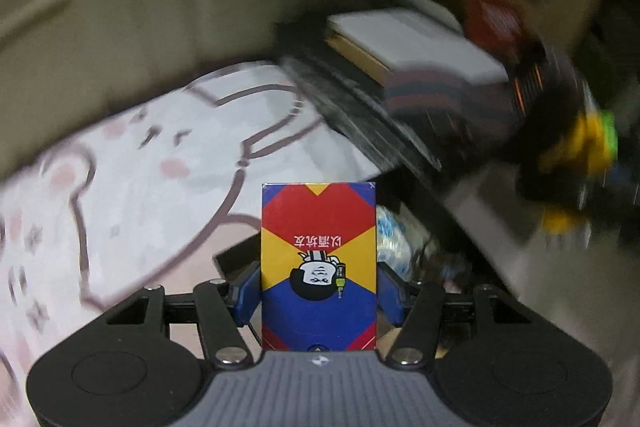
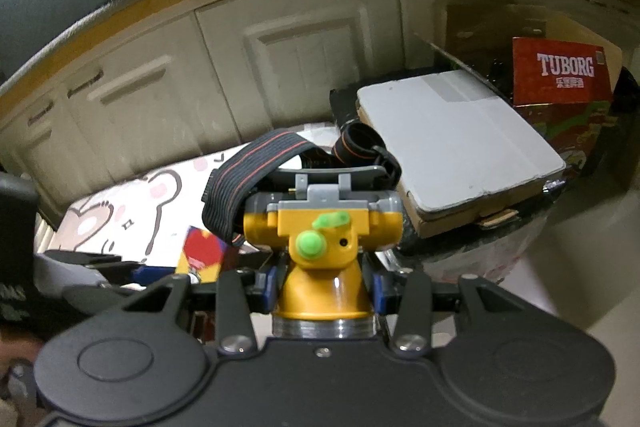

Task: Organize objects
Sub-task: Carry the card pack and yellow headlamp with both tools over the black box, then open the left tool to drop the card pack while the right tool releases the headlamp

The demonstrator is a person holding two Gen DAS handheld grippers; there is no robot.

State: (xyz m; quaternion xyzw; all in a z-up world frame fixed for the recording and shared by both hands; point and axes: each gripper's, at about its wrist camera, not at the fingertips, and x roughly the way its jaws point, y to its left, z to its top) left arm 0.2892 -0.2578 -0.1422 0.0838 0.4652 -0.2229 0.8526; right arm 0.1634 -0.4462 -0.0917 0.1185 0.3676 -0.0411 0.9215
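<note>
Left gripper (image 1: 319,291) pinches card box (image 1: 319,259) by its long edges, frame centre; light, stiff, crushable. Right gripper (image 2: 322,287) clamps yellow headlamp (image 2: 322,231) at its smooth, probably slippery neck; elastic strap (image 2: 248,183) floppy, may snag.

Floor (image 2: 580,211): cartoon-bear mat (image 2: 132,211) at 9 o'clock; flat grey-white box (image 2: 452,143) at 2 o'clock.
</note>
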